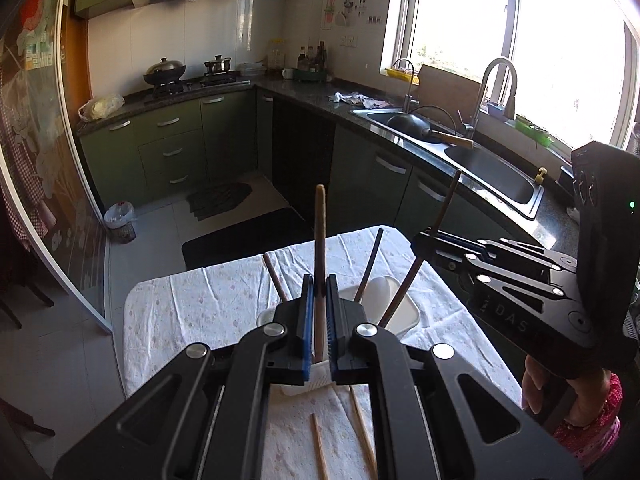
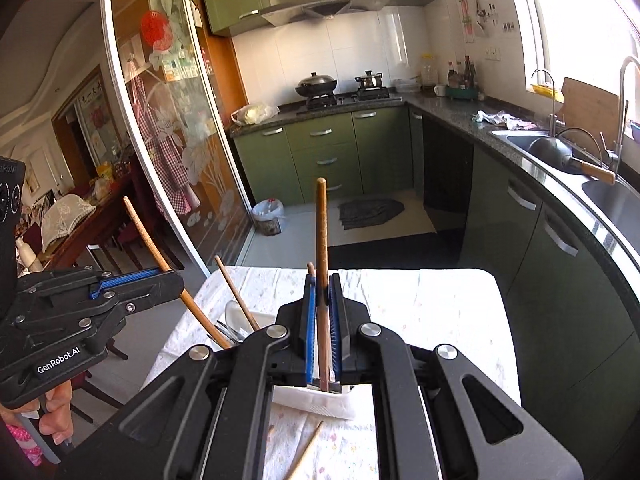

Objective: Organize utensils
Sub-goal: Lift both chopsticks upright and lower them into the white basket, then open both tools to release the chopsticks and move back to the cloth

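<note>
1. Green kitchen cabinets, a steel sink (image 1: 492,172) under a bright window and a stove with two lidded pots line the room; in front of them stands a small bench (image 1: 192,312) covered with a white flowered cloth.
2. On the bench sits a white utensil tray (image 1: 404,314), with a white holder (image 2: 320,400) just in front of the jaws in the right wrist view.
3. Left gripper (image 1: 319,292): its blue-padded jaws are closed tight on a light wooden chopstick (image 1: 319,240), which stands nearly upright, its lower end down at the white holder.
4. Right gripper (image 2: 322,292): its jaws are likewise clamped on a darker brown chopstick (image 2: 321,232), held upright above the holder.
5. In the left wrist view the right gripper (image 1: 424,246) shows from the side, its chopstick slanting down toward the tray; in the right wrist view the left gripper (image 2: 168,276) appears the same way on the left.
6. More chopsticks (image 1: 370,268) lean out of the tray at angles, and metal spoons (image 2: 234,322) lie in it.
7. Two loose chopsticks (image 1: 362,432) lie flat on the cloth, near the bench's close edge.
8. A hand (image 1: 536,384) with a pink patterned sleeve grips the right gripper's handle.
9. Beyond the bench, dark mats lie on the tiled floor, and a glass sliding door (image 2: 168,120) with flower decals stands to the left.
</note>
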A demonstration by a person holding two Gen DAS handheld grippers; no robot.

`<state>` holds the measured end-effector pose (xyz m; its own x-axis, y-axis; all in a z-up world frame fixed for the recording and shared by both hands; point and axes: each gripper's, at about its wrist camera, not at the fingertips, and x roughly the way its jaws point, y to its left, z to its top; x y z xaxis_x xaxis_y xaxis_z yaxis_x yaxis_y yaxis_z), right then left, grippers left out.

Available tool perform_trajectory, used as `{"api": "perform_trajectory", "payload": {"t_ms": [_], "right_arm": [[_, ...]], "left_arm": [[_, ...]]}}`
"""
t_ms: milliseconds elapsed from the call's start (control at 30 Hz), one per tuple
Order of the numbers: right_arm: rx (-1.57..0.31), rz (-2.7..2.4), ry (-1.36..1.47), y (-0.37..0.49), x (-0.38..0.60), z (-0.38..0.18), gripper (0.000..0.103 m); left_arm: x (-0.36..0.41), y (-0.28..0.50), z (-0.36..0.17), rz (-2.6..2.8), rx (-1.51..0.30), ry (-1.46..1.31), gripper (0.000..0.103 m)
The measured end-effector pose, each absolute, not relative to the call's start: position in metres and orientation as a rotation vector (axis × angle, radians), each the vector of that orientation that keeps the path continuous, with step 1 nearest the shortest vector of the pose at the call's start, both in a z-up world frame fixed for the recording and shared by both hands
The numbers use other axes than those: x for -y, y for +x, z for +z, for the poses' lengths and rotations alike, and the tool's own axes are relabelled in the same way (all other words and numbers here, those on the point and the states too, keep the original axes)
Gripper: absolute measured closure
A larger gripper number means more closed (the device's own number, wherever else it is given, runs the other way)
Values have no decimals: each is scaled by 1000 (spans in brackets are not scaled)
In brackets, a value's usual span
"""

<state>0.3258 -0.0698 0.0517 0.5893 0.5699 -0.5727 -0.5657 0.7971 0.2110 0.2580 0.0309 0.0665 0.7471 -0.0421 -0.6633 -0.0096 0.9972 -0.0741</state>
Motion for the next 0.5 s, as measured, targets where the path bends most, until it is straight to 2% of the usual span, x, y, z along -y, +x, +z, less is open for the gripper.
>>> {"api": "perform_trajectory", "payload": {"t_ms": [67, 100, 167, 200, 267, 333, 400, 500], "right_arm": [[-692, 673, -19, 325, 64, 42, 95], [-698, 682, -29, 324, 62, 40, 91], [-680, 675, -27, 319, 63, 37, 62], [-665, 671, -24, 315, 66, 39, 59], [-639, 671, -10, 303, 77, 43, 57], [-617, 670, 12, 287, 91, 46, 55], [-608, 669, 31, 267, 110, 46, 50], [-631, 670, 57, 238, 136, 30, 46]], "left_arm": [[-34, 261, 57, -18, -748, -78, 97], [-35, 262, 53, -19, -761, -81, 97], [-36, 262, 45, -14, -779, -94, 92], [-36, 260, 43, -16, -783, -99, 88], [-37, 253, 41, -17, -784, -106, 83], [-38, 244, 41, -25, -784, -119, 73], [-38, 231, 39, -36, -784, -128, 57], [-35, 209, 29, -48, -803, -120, 43]]}}
